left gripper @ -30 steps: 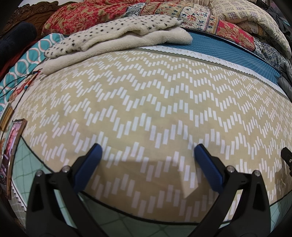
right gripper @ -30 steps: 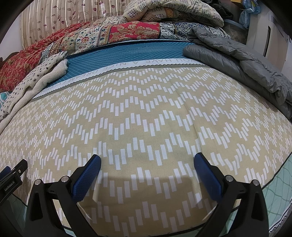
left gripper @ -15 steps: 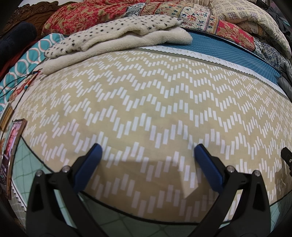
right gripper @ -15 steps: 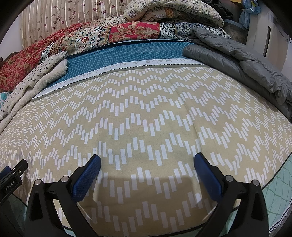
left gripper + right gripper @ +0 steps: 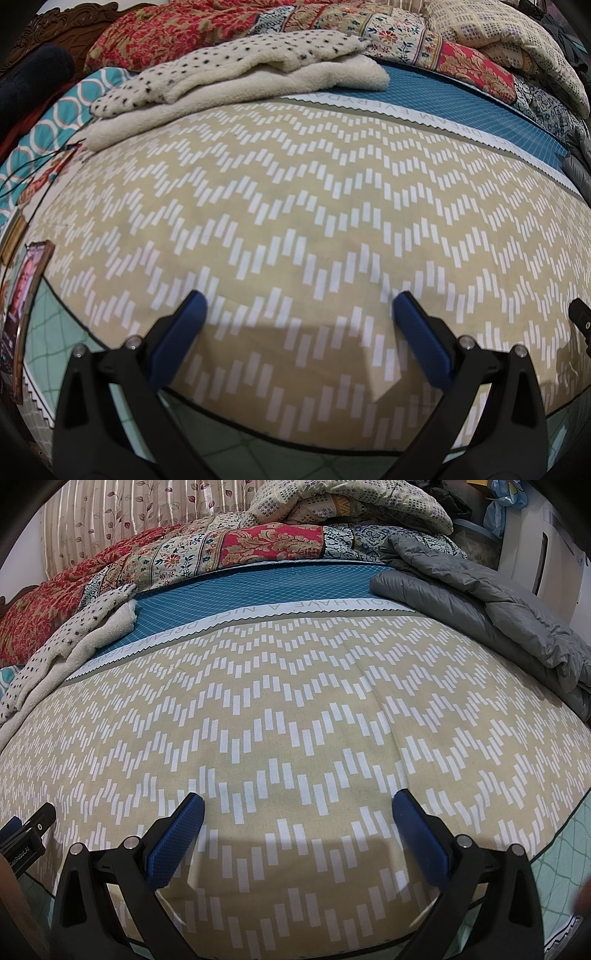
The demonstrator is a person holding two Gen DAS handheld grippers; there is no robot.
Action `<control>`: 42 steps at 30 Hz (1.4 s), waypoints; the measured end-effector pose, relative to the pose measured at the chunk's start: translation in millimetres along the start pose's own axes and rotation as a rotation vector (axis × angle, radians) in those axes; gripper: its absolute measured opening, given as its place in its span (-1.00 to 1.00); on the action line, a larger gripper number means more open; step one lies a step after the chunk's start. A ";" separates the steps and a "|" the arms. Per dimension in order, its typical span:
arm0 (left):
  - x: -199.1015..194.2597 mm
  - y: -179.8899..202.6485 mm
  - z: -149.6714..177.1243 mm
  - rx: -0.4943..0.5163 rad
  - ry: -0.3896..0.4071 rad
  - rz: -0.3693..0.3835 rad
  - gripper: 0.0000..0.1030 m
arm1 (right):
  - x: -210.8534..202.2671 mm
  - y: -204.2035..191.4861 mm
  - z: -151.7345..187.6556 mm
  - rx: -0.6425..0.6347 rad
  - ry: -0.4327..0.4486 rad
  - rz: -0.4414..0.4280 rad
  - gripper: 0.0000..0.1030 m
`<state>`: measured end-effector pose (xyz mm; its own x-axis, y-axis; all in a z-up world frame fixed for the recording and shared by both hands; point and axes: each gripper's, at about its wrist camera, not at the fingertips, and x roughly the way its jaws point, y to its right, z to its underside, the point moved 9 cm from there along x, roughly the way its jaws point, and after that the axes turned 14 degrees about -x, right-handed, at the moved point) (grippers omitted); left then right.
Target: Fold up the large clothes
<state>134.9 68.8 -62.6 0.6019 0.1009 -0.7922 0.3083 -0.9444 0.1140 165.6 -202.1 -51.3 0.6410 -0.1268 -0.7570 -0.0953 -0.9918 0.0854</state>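
- Right now the beige zigzag cloth [image 5: 295, 221] lies spread flat over the bed. It fills the middle of both wrist views, and its dark-piped near hem runs left to right just under the grippers.
- The left gripper [image 5: 299, 299] hangs tilted down over the near strip of the cloth. Its blue pads stand wide apart, with nothing between them but flat fabric that they do not pinch.
- The right gripper [image 5: 297, 801] is posed the same way just to the right. Its jaws are also spread wide and hold nothing.
- Key relation: the cloth stretches away from both pairs of jaws towards the far side, with its long axis across the bed. The hem to be picked up sits on the near side of the fingertips, not ahead of them.
- The left hand looks nearer the near-left corner and the right hand nearer the near-right corner, so each would probably take its own side.
- A spotted fleece [image 5: 240, 62] overlaps the far left edge, and a grey padded jacket [image 5: 480, 602] lies along the far right. A fold carried far could catch on either.
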 end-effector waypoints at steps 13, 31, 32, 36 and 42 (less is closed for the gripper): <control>0.3 0.4 0.1 0.000 0.000 0.000 0.91 | -5.9 8.3 3.8 0.017 0.013 -0.023 -0.70; 0.0 -0.1 0.1 0.001 0.001 -0.001 0.91 | -8.6 19.0 8.8 0.016 -0.012 -0.039 -0.73; 0.1 0.0 0.1 0.001 0.001 0.000 0.91 | -8.4 19.6 9.1 0.019 -0.014 -0.043 -0.73; 0.1 -0.3 0.0 0.001 0.001 -0.001 0.91 | -8.4 20.5 9.7 0.017 -0.019 -0.038 -0.73; 0.1 -0.1 0.1 0.002 0.001 -0.001 0.91 | -9.7 21.1 9.2 0.020 -0.020 -0.044 -0.73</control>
<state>134.9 68.9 -62.8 0.6022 0.1026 -0.7918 0.3079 -0.9448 0.1118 150.3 -221.6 -48.1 0.6296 -0.0829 -0.7725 -0.0830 -0.9958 0.0392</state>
